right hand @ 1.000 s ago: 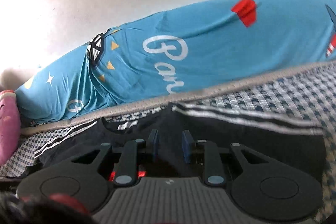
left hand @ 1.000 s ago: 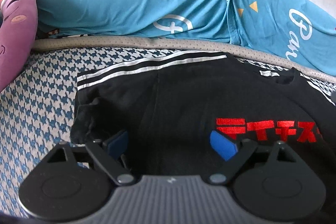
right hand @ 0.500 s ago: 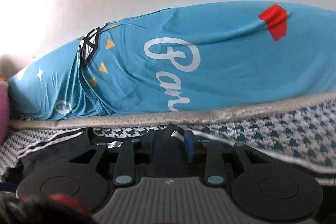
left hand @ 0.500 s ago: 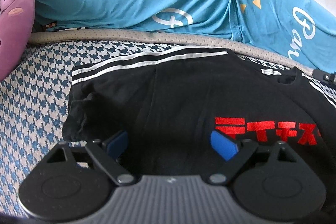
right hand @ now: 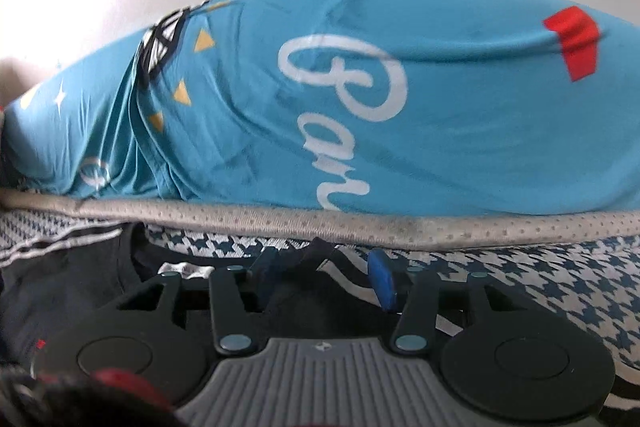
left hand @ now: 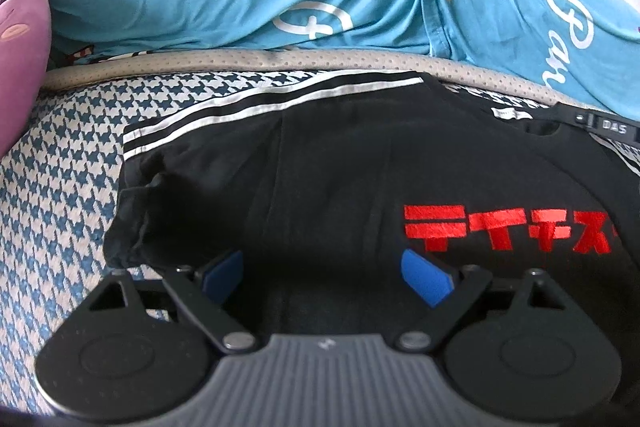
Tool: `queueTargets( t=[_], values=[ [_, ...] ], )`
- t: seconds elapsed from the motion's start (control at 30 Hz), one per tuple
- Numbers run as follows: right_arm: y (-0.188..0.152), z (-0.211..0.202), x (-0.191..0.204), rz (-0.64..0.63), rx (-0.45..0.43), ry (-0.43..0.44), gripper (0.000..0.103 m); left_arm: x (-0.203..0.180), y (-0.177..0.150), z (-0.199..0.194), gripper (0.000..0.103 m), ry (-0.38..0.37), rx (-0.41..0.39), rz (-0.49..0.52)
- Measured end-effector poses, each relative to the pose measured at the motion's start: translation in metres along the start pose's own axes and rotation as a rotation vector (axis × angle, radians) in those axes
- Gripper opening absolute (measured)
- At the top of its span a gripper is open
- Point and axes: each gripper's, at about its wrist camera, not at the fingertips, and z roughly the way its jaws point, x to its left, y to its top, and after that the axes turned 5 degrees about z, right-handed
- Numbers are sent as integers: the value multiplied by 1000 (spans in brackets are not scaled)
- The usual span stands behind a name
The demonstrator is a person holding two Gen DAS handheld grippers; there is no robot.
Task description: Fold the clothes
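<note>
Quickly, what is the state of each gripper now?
Left gripper: open, hovering over the black T-shirt with red print, holding nothing.
Right gripper: partly open around a fold of that T-shirt.

Red blocky katakana-style characters run across the chest of the black shirt (left hand: 340,187), cut off at the frame's right edge. Above them, by the collar, a small black tag (left hand: 606,126) reads "DAS". Behind the shirt, white script on the blue cover (right hand: 400,115) spells "Pan", the rest hidden behind the mattress edge.
</note>
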Motion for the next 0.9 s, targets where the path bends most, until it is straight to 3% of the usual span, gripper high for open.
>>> queueTargets(
  t=[0.1, 0.23, 0.27, 0.3, 0.37, 0.53, 0.67, 0.77, 0.9],
  values=[
    [-3, 5, 4, -34, 4, -5, 45, -1, -1, 1, 90, 0, 0, 6],
    [-6, 7, 7, -57, 2, -6, 26, -2, -1, 3, 90, 5, 2, 10],
    [-6, 7, 5, -52, 1, -6, 14, -3, -1, 3, 90, 7, 2, 10],
    [-5, 6, 3, -42, -3, -6, 10, -3, -1, 3, 90, 8, 1, 10],
    [-4, 5, -2, 0, -26, 3, 10, -4, -1, 3, 90, 12, -5, 15],
    [7, -8, -8, 113, -184, -4, 9, -8, -1, 5, 90, 37, -19, 38],
    [10, 1, -4, 159, -138, -27, 12, -8, 0, 2, 90, 57, -33, 45],
    [10, -2, -3, 194, -130, -32, 25, -6, 1, -3, 91, 67, -54, 44],
    [13, -10, 4, 196, -105, -41, 27, -5, 1, -7, 91, 62, -58, 38]
  ],
)
